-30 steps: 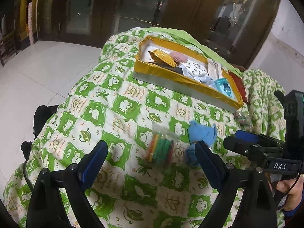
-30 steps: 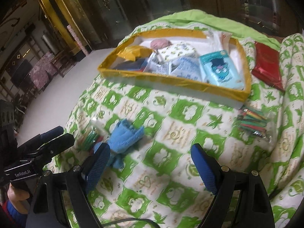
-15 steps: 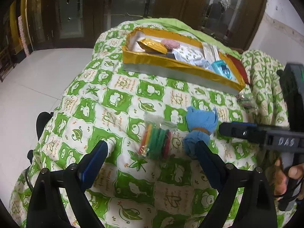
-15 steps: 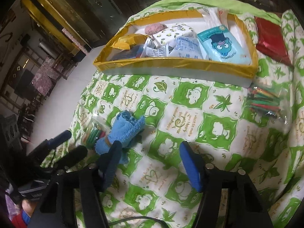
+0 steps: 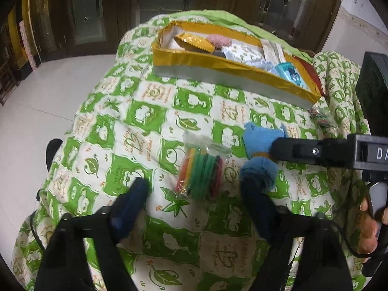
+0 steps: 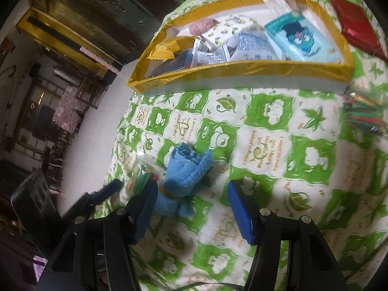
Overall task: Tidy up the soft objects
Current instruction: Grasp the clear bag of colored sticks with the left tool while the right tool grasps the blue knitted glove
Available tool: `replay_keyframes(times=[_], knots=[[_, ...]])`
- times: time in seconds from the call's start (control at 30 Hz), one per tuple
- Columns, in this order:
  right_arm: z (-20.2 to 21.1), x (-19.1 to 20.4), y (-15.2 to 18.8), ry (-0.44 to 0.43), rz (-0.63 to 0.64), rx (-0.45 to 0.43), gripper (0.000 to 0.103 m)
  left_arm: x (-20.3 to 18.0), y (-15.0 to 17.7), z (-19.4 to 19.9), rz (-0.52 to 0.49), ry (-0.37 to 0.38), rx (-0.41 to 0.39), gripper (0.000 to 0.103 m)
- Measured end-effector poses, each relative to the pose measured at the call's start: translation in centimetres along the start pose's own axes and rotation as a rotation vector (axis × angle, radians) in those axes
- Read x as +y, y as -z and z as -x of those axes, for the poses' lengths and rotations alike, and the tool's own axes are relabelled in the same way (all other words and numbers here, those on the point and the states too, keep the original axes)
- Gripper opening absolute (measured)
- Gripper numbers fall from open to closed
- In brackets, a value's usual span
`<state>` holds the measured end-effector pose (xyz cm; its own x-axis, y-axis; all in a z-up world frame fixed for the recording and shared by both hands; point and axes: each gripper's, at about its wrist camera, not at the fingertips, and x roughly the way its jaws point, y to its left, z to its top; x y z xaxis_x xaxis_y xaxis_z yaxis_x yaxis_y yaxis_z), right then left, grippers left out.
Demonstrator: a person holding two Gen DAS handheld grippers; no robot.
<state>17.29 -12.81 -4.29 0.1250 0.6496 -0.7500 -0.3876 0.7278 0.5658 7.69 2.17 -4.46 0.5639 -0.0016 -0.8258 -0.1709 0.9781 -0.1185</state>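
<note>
On the green patterned quilt [image 5: 145, 111], the right gripper [image 6: 194, 203] has come down around the blue rolled cloth [image 6: 186, 172], where half a second ago it hovered higher. Its jaws are open, one on each side of the roll, not yet pressing (I judge the grasp is next). The left gripper [image 5: 198, 208] has also moved nearer, jaws open, framing the bag of coloured bands [image 5: 201, 169]. Beyond them the yellow tray [image 5: 218, 63] waits, already partly filled.
</note>
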Motion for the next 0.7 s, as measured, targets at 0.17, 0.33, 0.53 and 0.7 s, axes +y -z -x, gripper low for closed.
replay_keyframes(times=[0.17, 0.33, 0.53, 0.7], knots=[[-1.7, 1.4, -0.3, 0.012, 0.019, 0.014, 0.065, 0.1, 0.1, -0.2, 0.002, 0.0, 0.002, 0.071], [-3.3, 3.3, -0.4, 0.051, 0.047, 0.005, 0.063, -0.1, 0.2, -0.3, -0.007, 0.006, -0.002, 0.069], [-4.1, 4.5, -0.3, 0.096, 0.101, -0.001, 0.047, -0.2, 0.1, -0.5, -0.012, 0.005, -0.001, 0.068], [-4.1, 4.6, -0.1, 0.108, 0.114, -0.005, 0.043, -0.2, 0.0, -0.4, -0.013, 0.014, -0.008, 0.066]])
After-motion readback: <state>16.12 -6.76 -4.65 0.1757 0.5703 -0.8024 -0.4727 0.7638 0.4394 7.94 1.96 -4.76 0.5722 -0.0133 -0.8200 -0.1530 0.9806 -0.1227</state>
